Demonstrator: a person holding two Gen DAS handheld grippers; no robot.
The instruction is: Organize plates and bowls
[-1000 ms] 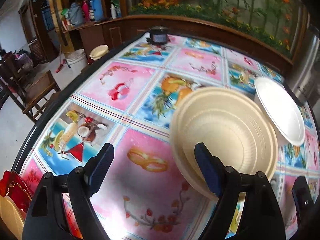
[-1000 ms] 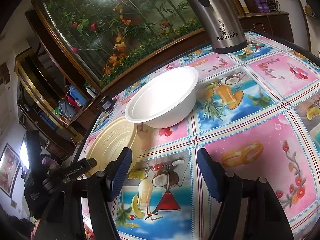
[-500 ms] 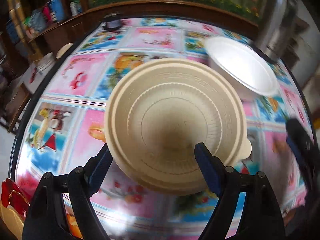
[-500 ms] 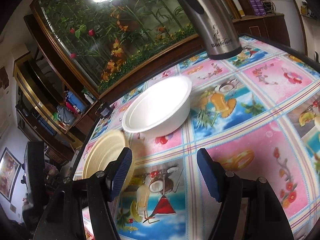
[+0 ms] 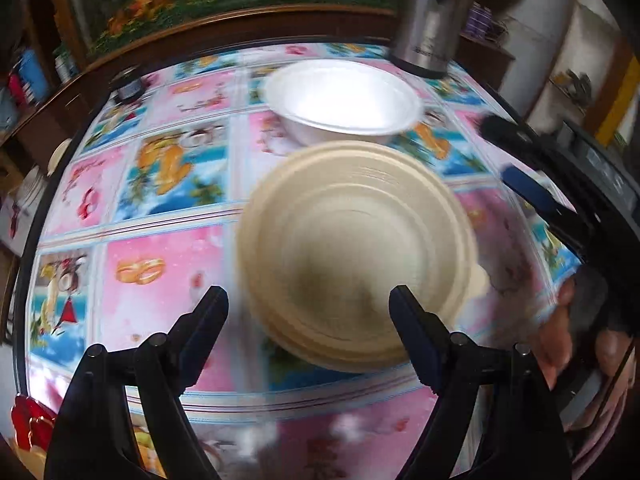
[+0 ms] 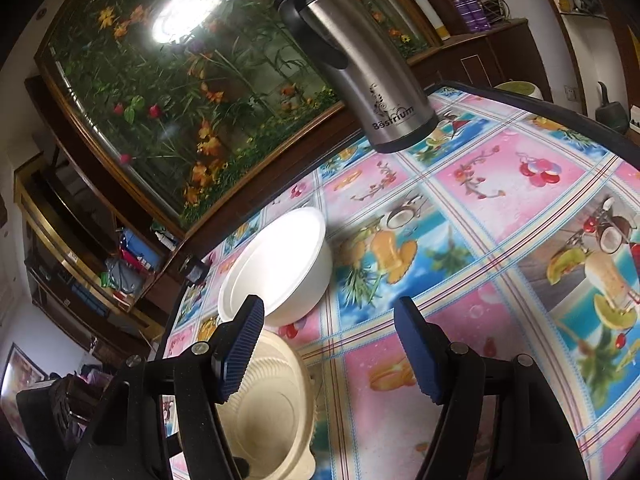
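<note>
My left gripper (image 5: pixel 308 312) is spread wide with nothing clamped. It hangs over the beige ribbed bowl stack (image 5: pixel 356 252). The right finger overlaps the stack's near rim in view; I can't tell if it touches. The left finger sits clear, over bare tablecloth (image 5: pixel 160 280).

My right gripper (image 6: pixel 328 344) is also wide apart and holding nothing, only tablecloth between the fingers. In its view the same beige stack (image 6: pixel 268 412) sits low at the left, partly behind the left finger (image 6: pixel 240 348).

The white bowl (image 5: pixel 342 98) stands upright on the worktop, just beyond the beige stack towards the far edge. The two look almost rim to rim; contact is unclear because the left view is blurred. From the right wrist, the white bowl (image 6: pixel 280 264) sits just past the left fingertip.

A steel thermos jug (image 6: pixel 356 64) stands near the far edge of the worktop, past the white bowl and well apart from it. A small dark jar (image 5: pixel 128 86) sits at the far left edge. A red and gold plate (image 5: pixel 30 424) lies at the near left corner.

From the left wrist, the right gripper body and the hand (image 5: pixel 560 336) holding it show at the right edge of the worktop.
</note>
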